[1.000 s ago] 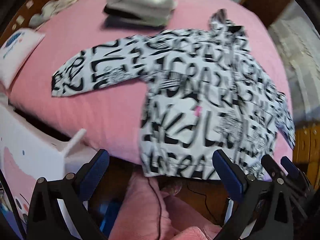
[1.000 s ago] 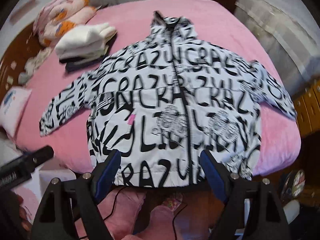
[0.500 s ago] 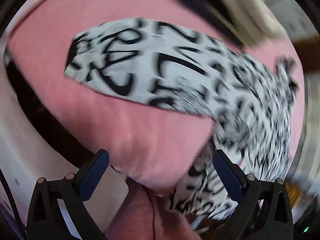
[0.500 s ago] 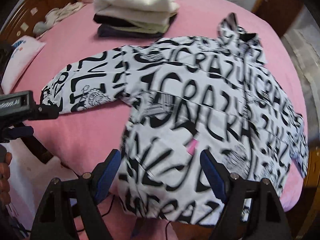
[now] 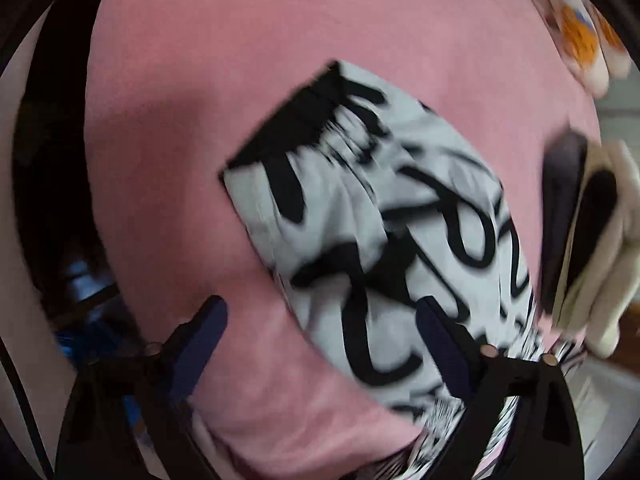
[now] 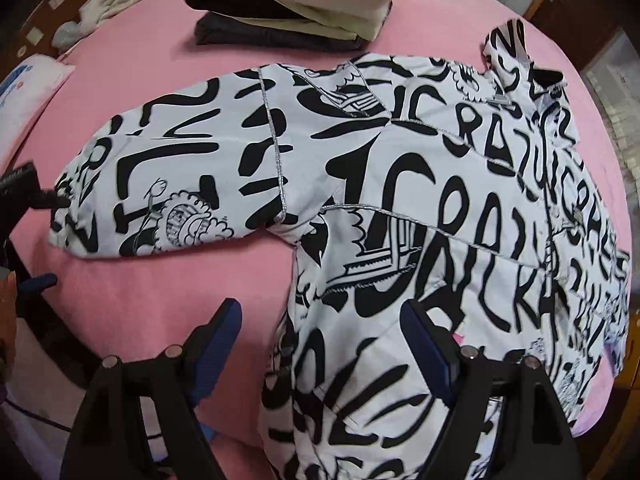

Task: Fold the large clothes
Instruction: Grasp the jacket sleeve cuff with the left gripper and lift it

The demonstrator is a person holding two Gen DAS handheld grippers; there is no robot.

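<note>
A: Progress check. The jacket (image 6: pixel 400 208) lies spread flat, front up, on the pink bed (image 6: pixel 168 312), hem toward the cameras, collar at the far end. No fold made yet: the one sleeve (image 5: pixel 360 216) in view lies straight out to the side and the body is at full width. All folding steps remain.

B: Gripper states?

A: Left gripper (image 5: pixel 320 344) stands wide, nothing between the jaws; they have just been closing a little. It hangs over the sleeve near the cuff, but that view is blurred, so I cannot tell if a finger touches cloth. Right gripper (image 6: pixel 320 340) is also wide and empty, above the jacket's side seam below the armpit, not pressing on it as far as I can see.

B: Materials?

A: Jacket is a smooth, slightly puffy white shell with bold black lettering and doodles, silvery piping along the seams, dark band at the cuff. Judged bulky, likely to spring back when creased. The bed sheet is matte and soft. Behind it sits a stack of folded clothes (image 6: pixel 296 4), cream knits over dark pieces.
</note>
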